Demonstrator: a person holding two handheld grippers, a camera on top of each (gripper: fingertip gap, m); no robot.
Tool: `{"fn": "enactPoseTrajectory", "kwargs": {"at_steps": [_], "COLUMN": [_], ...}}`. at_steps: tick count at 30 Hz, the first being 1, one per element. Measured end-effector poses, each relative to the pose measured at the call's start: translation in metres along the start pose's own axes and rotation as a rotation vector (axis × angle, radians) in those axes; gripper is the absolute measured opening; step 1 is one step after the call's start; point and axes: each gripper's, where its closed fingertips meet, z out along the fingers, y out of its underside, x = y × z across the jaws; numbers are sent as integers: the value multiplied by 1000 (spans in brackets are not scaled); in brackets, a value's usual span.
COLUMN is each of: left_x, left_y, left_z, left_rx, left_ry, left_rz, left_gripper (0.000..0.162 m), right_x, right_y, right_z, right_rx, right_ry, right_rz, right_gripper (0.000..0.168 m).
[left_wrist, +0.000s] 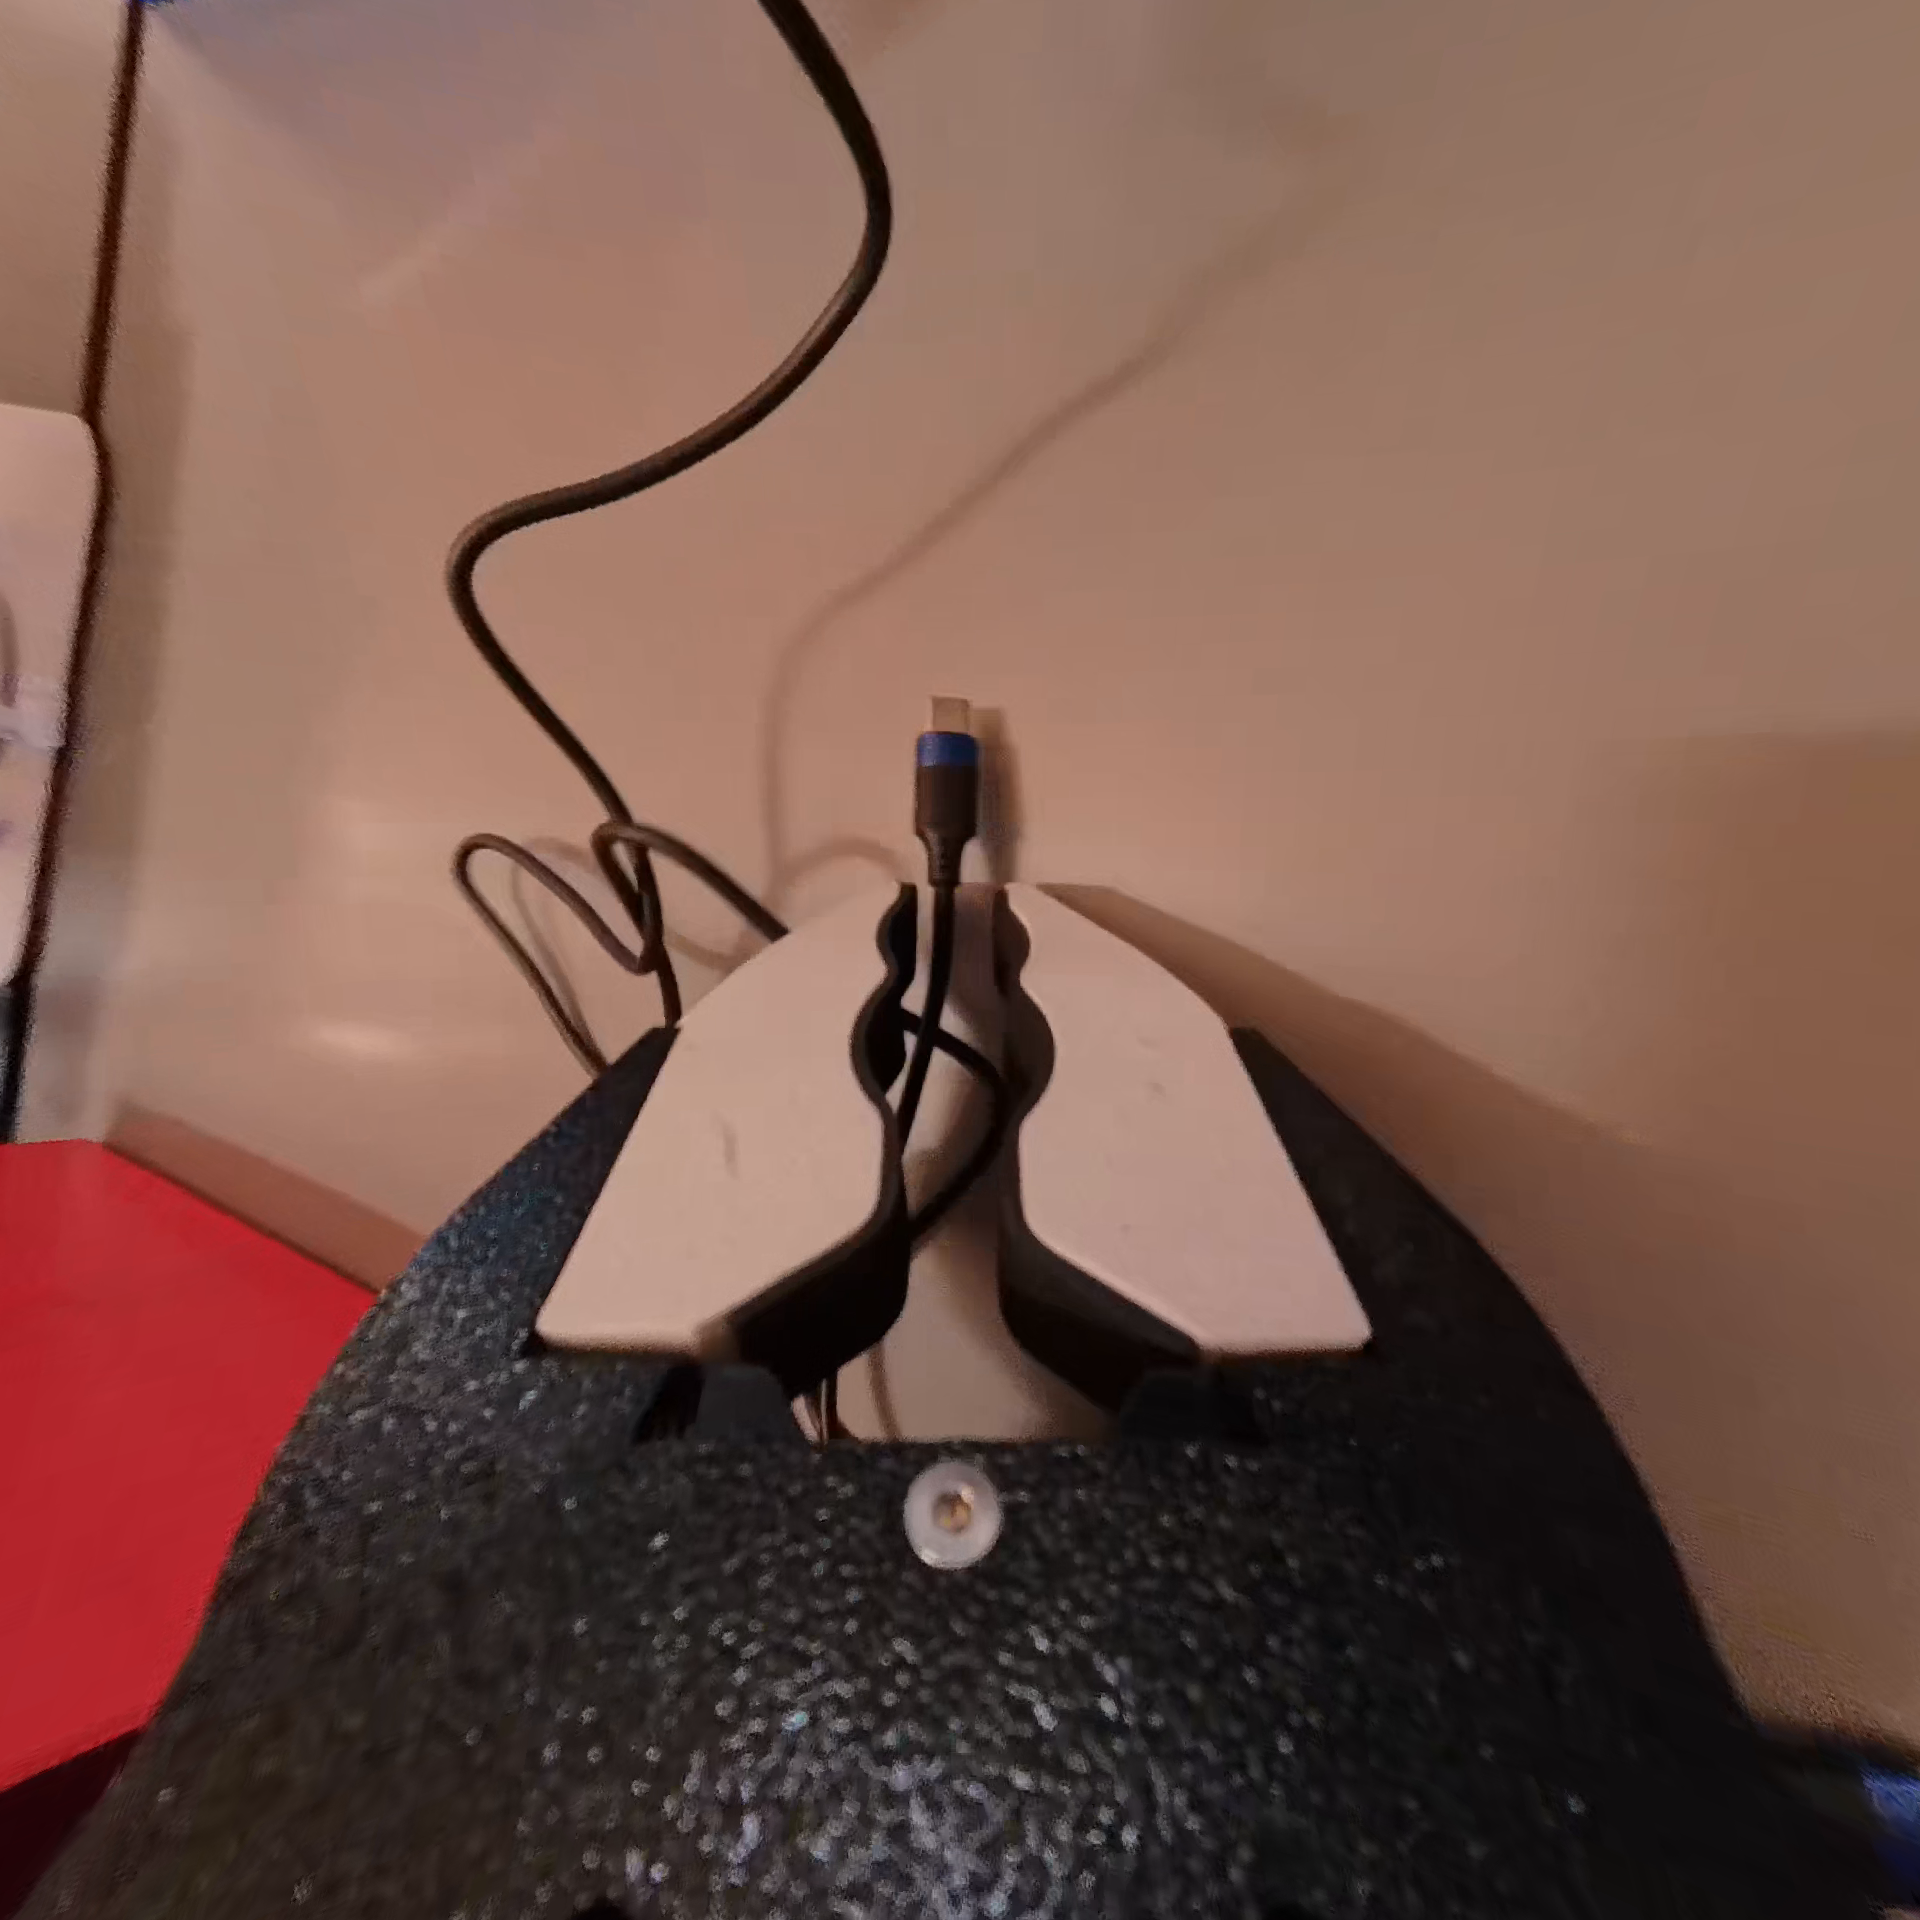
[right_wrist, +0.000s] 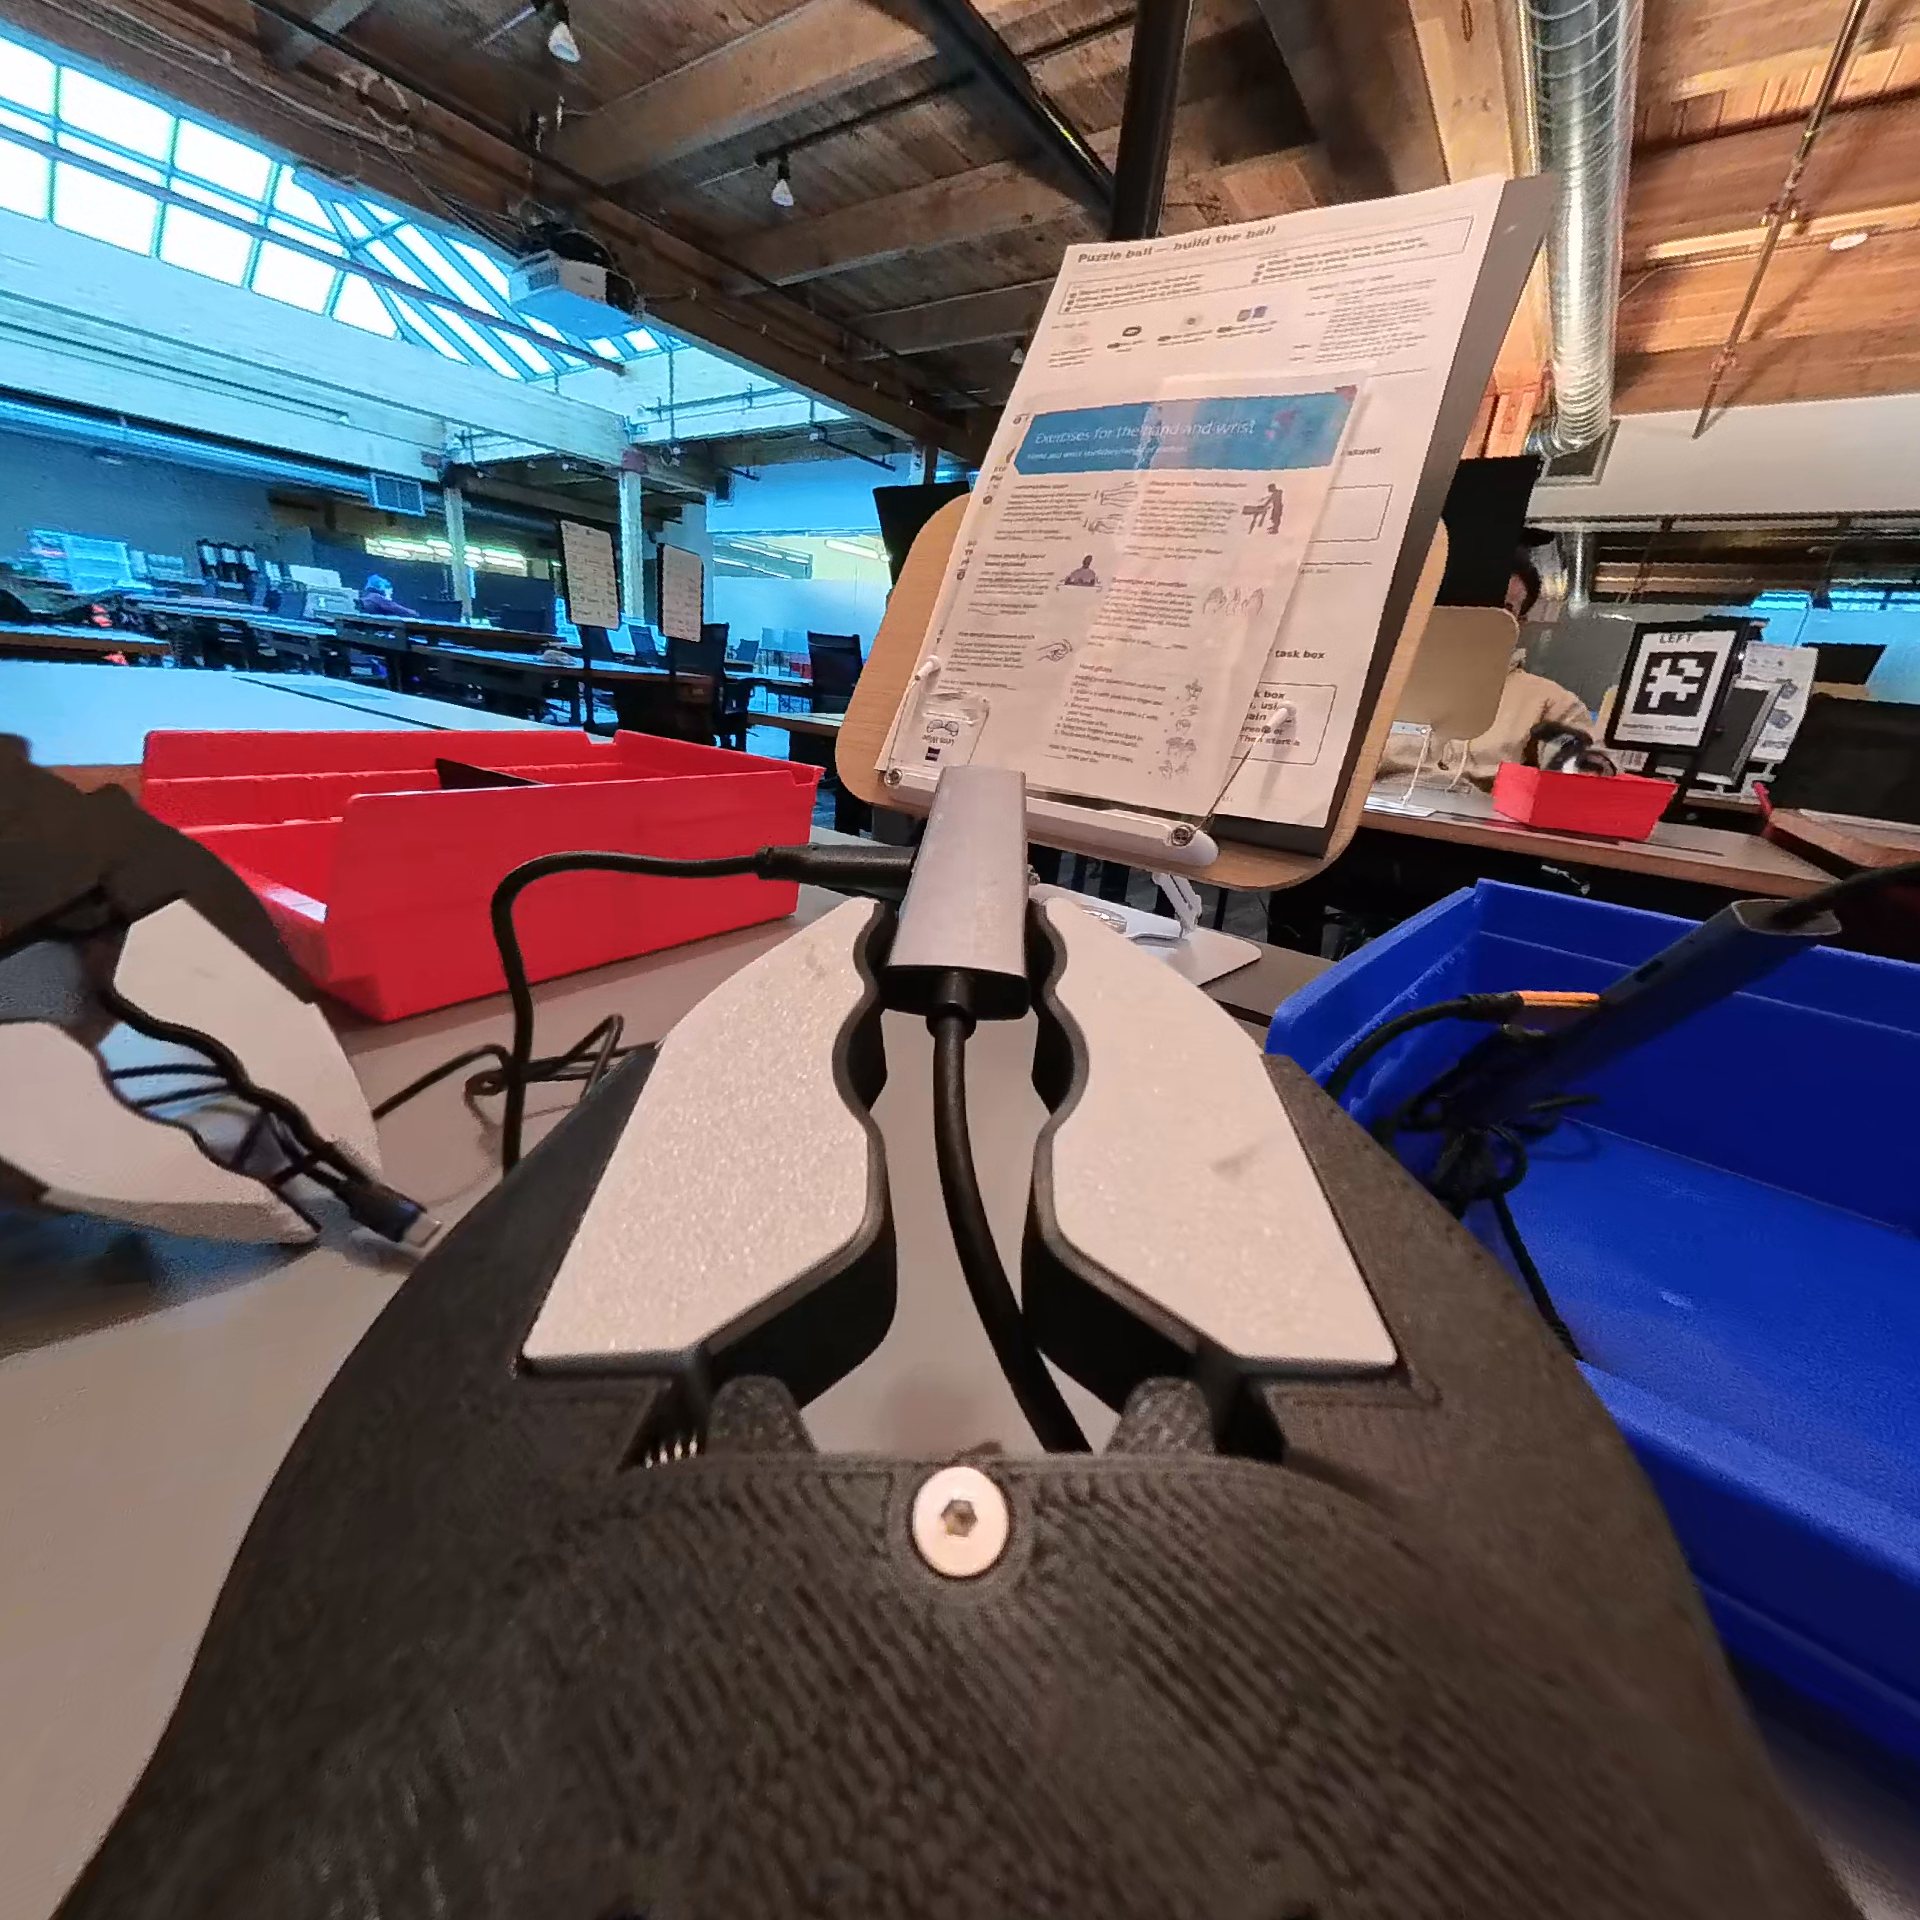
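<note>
**Both grippers clamped on cable hardware**

While the left gripper (left_wrist: 951, 891) points down at the pale tabletop (left_wrist: 1351, 520), its jaws are closed on a thin black cable (left_wrist: 940, 966) just behind the plug. The plug (left_wrist: 940, 779), black with a blue collar and a metal tip, sticks out past the fingertips in line with the fingers, so its long axis runs straight ahead of the jaws. The rest of that cable loops away to the left of the jaws and off the top edge; whether it is one cable or two tangled there is hard to tell. A corner of a red bin (left_wrist: 156, 1299) sits to the left, cut off by the frame.

The right gripper (right_wrist: 956, 935) has its jaws clamped on a grey adapter block (right_wrist: 961, 883), long axis pointing forward and slightly up, its own black lead (right_wrist: 977, 1195) trailing back between the fingers. A second black cord (right_wrist: 623, 868) is plugged into the block's left side.

Ahead of the jaws stands a wooden document stand (right_wrist: 1392, 665) bearing printed sheets. To the right is a blue bin (right_wrist: 1714, 1299) holding a dark wand-like tool (right_wrist: 1662, 966), only partly seen. Farther right stands a black-and-white marker sign (right_wrist: 1678, 686).
</note>
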Motion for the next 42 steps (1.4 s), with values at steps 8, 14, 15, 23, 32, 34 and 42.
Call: {"fn": "enactPoseTrajectory", "kwargs": {"at_steps": [8, 14, 15, 23, 32, 34, 42], "left_x": [-10, -12, -10, -8, -4, -3, -13], "left_y": [-1, -9, -12, -22, -26, -27, -38], "left_z": [4, 2, 3, 5, 3, 3, -5], "left_rx": [-13, 38, 57, 148, 216, 231, 226], "left_ry": [-144, -290, -283, -247, -242, -256, -167], "left_rz": [141, 225, 231, 213, 251, 279, -88], "left_gripper": [11, 16, 16, 13, 8, 6, 5], "right_x": [0, -1, -2, -4, -6, -6, -8], "right_y": [0, 0, 0, 2, 3, 3, 4], "right_z": [0, 1, 1, 2, 3, 3, 5], "right_rx": [-1, -2, -2, -11, -18, -21, -29], "right_ry": [-7, -13, -15, -24, -33, -35, -45], "right_rz": [4, 2, 2, -10, -15, -17, -24], "right_gripper": [25, 25, 25, 25, 25, 25, 25]}}
